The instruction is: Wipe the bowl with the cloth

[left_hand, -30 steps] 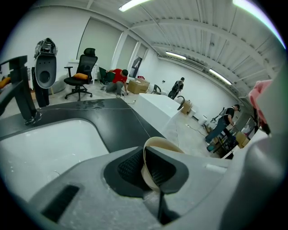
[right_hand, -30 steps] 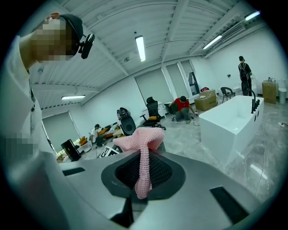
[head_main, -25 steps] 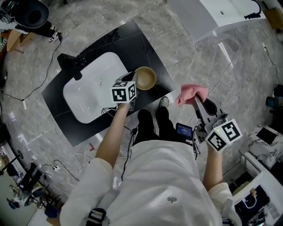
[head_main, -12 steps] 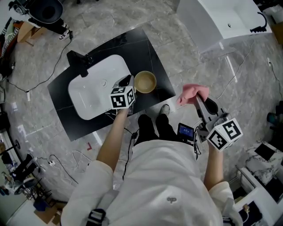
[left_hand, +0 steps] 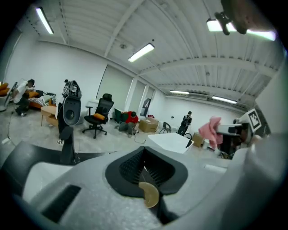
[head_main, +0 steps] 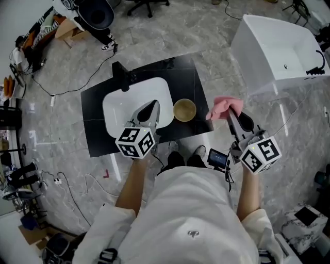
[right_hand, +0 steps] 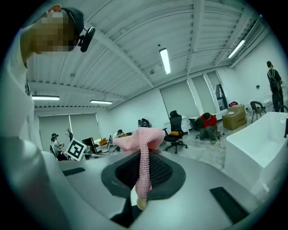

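A tan bowl [head_main: 184,110] stands upright on the black counter [head_main: 98,135], just right of the white sink [head_main: 119,111]. My left gripper [head_main: 150,110] hovers over the sink's near right corner, left of the bowl and apart from it. Its jaws are closing to shut with nothing between them, as the left gripper view [left_hand: 145,168] also shows. My right gripper [head_main: 233,111] is held off the counter's right edge, shut on a pink cloth [head_main: 224,107]. In the right gripper view the cloth [right_hand: 143,148] bunches above the pads and hangs down between them.
A black faucet [head_main: 122,77] stands at the sink's far left. A white bathtub [head_main: 278,46] sits on the floor at the upper right. Cables trail over the marble floor [head_main: 62,93], and an office chair base [head_main: 98,15] is at the top left.
My left gripper has drawn back from the bowl's rim, leftward and toward me, leaving the bowl standing alone. The right gripper still holds the cloth in the same place.
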The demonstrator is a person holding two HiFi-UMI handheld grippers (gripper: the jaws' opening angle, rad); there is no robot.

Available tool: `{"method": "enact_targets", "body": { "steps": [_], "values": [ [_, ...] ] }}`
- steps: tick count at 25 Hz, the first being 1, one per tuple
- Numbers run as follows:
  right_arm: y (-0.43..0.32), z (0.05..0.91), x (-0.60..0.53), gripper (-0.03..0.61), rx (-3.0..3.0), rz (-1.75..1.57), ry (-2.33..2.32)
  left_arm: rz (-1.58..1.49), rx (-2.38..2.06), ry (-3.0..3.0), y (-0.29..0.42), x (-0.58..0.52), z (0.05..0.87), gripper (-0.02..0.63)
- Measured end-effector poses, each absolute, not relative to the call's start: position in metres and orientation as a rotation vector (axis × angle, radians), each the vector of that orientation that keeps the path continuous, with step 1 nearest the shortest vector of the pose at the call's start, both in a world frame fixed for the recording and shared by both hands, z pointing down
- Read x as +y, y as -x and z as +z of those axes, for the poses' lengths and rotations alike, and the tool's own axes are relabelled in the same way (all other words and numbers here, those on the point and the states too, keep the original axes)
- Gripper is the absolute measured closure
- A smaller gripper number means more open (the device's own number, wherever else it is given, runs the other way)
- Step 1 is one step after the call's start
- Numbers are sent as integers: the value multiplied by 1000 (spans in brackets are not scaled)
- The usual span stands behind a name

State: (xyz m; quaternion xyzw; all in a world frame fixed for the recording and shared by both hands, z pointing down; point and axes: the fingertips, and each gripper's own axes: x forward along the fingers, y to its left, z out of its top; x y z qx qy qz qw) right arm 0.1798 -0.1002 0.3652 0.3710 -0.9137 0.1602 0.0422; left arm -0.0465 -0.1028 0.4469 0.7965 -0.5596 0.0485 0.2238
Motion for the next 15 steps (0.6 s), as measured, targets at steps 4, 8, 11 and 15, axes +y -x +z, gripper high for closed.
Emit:
{"method": "enact_targets", "body": {
  "steps": [4,8,11,15],
  "values": [
    [-167,353,-104,561,-2843,437,-1080,69,-1599,-2311,46,-84,380,603],
    [-157,350,-102,561,-2843,382,-1054,27,-1633,-2359,49,-71,346,603],
    [-152,350,-99,563,-2834,342,-1035,42,-1642,-2361,52,-66,344,603],
    [-150,350,-97,563,-2824,317,-1034,76,-1631,-2340,55,-64,357,602]
  ]
}}
